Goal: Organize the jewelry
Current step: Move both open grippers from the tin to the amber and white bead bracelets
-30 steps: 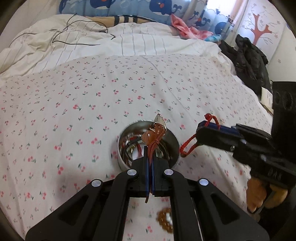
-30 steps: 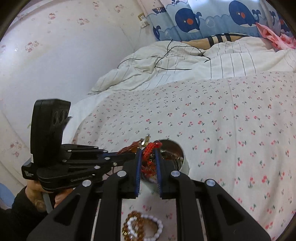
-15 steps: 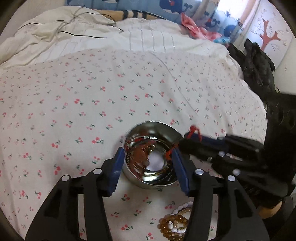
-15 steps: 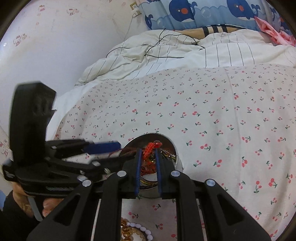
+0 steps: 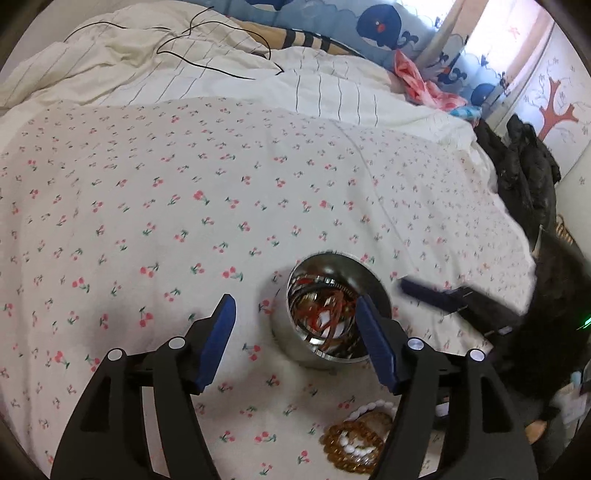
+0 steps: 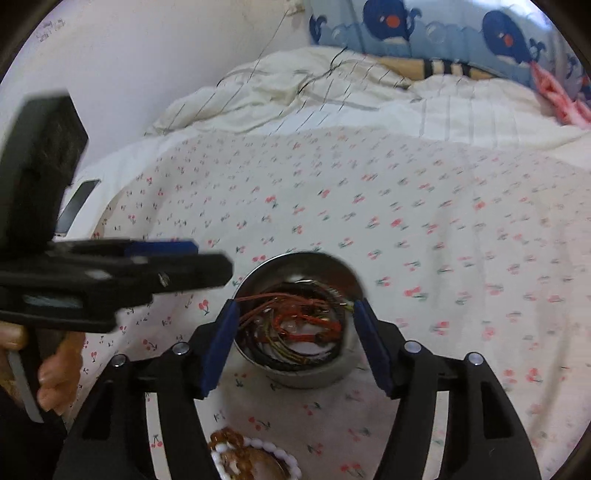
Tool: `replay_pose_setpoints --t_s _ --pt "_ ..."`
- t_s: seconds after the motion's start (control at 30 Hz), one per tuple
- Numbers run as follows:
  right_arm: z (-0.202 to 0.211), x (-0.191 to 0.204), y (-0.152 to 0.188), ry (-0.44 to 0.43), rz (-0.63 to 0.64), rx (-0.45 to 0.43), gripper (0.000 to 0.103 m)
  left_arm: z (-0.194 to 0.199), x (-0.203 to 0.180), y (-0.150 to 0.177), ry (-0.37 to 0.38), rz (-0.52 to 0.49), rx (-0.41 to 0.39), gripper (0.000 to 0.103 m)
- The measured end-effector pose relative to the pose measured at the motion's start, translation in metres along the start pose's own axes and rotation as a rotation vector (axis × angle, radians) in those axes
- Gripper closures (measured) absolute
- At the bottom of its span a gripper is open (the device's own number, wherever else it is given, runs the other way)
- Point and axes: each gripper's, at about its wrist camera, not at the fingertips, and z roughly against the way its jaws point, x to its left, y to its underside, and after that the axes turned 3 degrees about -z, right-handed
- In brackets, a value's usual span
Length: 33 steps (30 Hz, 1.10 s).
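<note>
A round steel bowl [image 5: 280, 317] stands on the cherry-print bedsheet and holds a tangle of red, brown and dark cords and bracelets [image 5: 321, 310]. The bowl also shows in the right wrist view [image 6: 347, 275], with the red cord [image 6: 306, 325] lying on top. My left gripper [image 5: 295, 314] is open and empty, just left of and above the bowl. My right gripper [image 6: 293, 314] is open and empty, straddling the bowl. Amber and white bead bracelets [image 5: 354, 443] lie on the sheet in front of the bowl, also seen in the right wrist view [image 6: 255, 461].
A striped white duvet [image 5: 221, 74] with a black cable is bunched at the back. Whale-print pillows [image 6: 424, 22] line the headboard. Dark clothing [image 5: 524, 170] hangs at the bed's right edge. A phone [image 6: 79, 201] lies at the bed's left edge by the wall.
Both grippers opened. The brown pendant cord dropped from the left gripper into the bowl, then the red cord dropped from the right. The left gripper moved left of the bowl.
</note>
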Motion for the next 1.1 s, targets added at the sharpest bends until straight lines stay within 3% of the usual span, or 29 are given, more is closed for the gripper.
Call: replay_pose_setpoints --t_s 0.1,0.23,0.3,0.47,0.63,0.87,1.1 --pt "0.023 -0.006 0.02 0.053 0.031 0.03 0.038 0.004 -0.007 0.015 -0.023 -0.065 0.032 0.038" --pt "0.035 -0.025 0.057 0.141 0.016 0.091 0.038 0.001 -0.029 0.036 -0.01 -0.227 0.099 0.038" --pt "0.038 -0.032 0.063 0.127 -0.003 0.109 0.038 -0.004 -0.041 0.051 -0.032 -0.309 0.131 0.038" --pt "0.027 -0.01 0.069 0.034 0.07 0.166 0.053 -0.005 -0.048 0.08 -0.026 -0.422 0.163 0.038" --pt "0.01 0.006 0.079 0.014 0.119 0.223 0.067 -0.01 -0.045 0.096 -0.01 -0.431 0.161 0.038" --pt "0.001 0.016 0.089 0.175 0.223 0.224 0.065 -0.019 -0.043 0.108 -0.153 -0.49 0.174 0.038" --pt "0.003 0.004 0.084 0.263 0.212 0.209 0.063 -0.022 -0.026 0.102 -0.242 -0.442 0.186 0.037"
